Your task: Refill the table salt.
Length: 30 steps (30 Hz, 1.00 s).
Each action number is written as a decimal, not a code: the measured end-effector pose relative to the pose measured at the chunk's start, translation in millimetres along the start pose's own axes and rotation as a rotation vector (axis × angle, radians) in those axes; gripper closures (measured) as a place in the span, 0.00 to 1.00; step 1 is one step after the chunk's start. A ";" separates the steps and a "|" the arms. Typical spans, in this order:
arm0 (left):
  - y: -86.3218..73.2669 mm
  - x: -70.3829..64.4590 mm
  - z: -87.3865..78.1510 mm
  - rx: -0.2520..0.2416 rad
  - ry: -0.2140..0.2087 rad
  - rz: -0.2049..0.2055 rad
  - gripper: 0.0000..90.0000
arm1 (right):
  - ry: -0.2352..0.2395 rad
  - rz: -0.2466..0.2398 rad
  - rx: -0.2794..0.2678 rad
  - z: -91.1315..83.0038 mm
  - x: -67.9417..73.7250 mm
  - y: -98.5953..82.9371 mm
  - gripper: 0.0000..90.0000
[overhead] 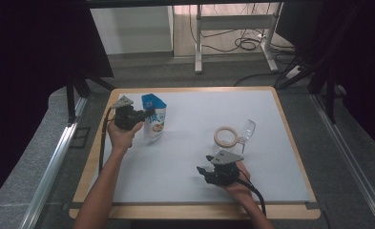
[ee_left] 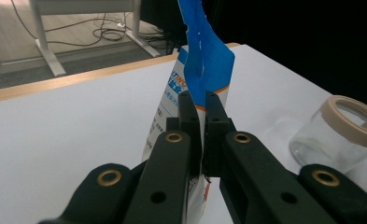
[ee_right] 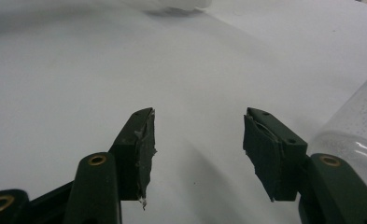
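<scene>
A white pouch with a blue top (overhead: pixel 154 119) stands at the table's left. My left gripper (overhead: pixel 148 114) is shut on its blue upper edge (ee_left: pixel 204 74), the jaws pressed together just under the fold. A clear glass jar (overhead: pixel 246 130) with a beige rim (overhead: pixel 227 137) rests right of centre, and it is also at the right in the left gripper view (ee_left: pixel 340 135). My right gripper (overhead: pixel 202 171) hovers low near the front, in front of the jar. It is open with nothing between its fingers (ee_right: pixel 199 135). The jar's glass wall (ee_right: pixel 358 126) sits just past its right jaw.
A white mat (overhead: pixel 185 157) covers the wooden table (overhead: pixel 290 129). Beyond the far edge stand a desk frame (overhead: pixel 235 28) and loose cables on the floor (overhead: pixel 244 43). Metal rails (overhead: pixel 56 157) run along both sides.
</scene>
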<state>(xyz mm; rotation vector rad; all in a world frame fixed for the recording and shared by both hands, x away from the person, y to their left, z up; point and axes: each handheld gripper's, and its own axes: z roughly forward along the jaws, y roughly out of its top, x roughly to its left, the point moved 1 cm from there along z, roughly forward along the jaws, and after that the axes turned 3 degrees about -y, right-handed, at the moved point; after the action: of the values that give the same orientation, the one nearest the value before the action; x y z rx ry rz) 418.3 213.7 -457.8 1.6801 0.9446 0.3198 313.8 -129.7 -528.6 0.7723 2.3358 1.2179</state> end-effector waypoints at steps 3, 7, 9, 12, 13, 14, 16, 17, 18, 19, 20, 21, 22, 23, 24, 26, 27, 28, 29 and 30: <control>0.3 -4.3 -2.1 -0.003 -0.023 -0.002 1.00 | -0.001 0.003 0.003 2.1 0.4 -0.8 0.49; 0.2 -11.3 -2.0 0.003 -0.049 0.003 1.00 | -0.004 0.002 0.003 2.7 0.7 -1.1 0.49; -0.4 -14.5 -0.7 0.008 -0.061 0.001 1.00 | -0.007 0.004 0.002 2.9 0.6 -1.1 0.49; -2.4 -21.2 2.4 0.022 -0.079 0.010 1.00 | -0.015 0.009 0.002 3.7 1.4 -0.8 0.47; -2.4 -21.2 2.4 0.022 -0.079 0.010 1.00 | -0.015 0.009 0.002 3.7 1.4 -0.8 0.47; -2.9 -22.4 3.0 0.025 -0.082 0.012 1.00 | -0.016 0.009 0.003 3.9 1.6 -0.8 0.47; -3.5 -25.1 4.2 0.026 -0.089 0.012 1.00 | -0.023 0.009 0.006 4.5 2.3 -0.8 0.46; -3.8 -26.4 4.6 0.025 -0.096 0.008 1.00 | -0.021 0.011 0.005 5.0 2.8 -1.0 0.46; -3.8 -27.6 4.7 0.025 -0.101 0.010 1.00 | -0.023 0.012 0.005 5.8 3.4 -1.2 0.46; -3.7 -29.2 4.9 0.024 -0.103 0.010 1.00 | -0.024 0.009 0.007 6.4 4.0 -1.4 0.45; -3.6 -30.7 5.0 0.022 -0.109 0.007 1.00 | -0.029 0.005 0.011 6.9 4.8 -1.5 0.45; -3.3 -32.0 4.7 0.023 -0.115 0.009 1.00 | -0.032 0.000 0.012 7.6 5.6 -1.5 0.45; -3.1 -33.9 4.7 0.019 -0.121 0.007 1.00 | -0.035 -0.004 0.013 8.1 6.4 -1.5 0.44; -2.7 -35.7 4.5 0.018 -0.123 0.009 1.00 | -0.039 -0.007 0.015 8.2 7.0 -1.2 0.44; -2.3 -37.5 4.5 0.017 -0.127 0.010 1.00 | -0.043 -0.007 0.011 8.8 8.1 -0.5 0.44; -1.2 -41.3 4.7 0.019 -0.137 0.013 1.00 | -0.044 -0.006 0.010 9.1 8.7 -0.1 0.44; -0.6 -43.6 4.9 0.020 -0.142 0.016 1.00 | -0.048 -0.012 0.009 10.7 9.8 1.1 0.43; 0.1 -45.7 5.2 0.022 -0.151 0.018 1.00 | -0.048 -0.012 0.009 10.7 9.8 1.1 0.43; 0.8 -47.7 5.6 0.025 -0.164 0.018 1.00 | -0.051 -0.015 0.010 11.4 10.4 1.8 0.43; 1.5 -49.8 6.0 0.027 -0.170 0.020 1.00 | -0.050 -0.020 0.009 13.3 11.9 3.3 0.43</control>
<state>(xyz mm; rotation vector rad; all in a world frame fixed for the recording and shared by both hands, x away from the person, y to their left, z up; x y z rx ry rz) 390.8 173.5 -445.8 1.7132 0.8089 0.1749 313.1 -112.5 -534.2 0.7721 2.3050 1.1673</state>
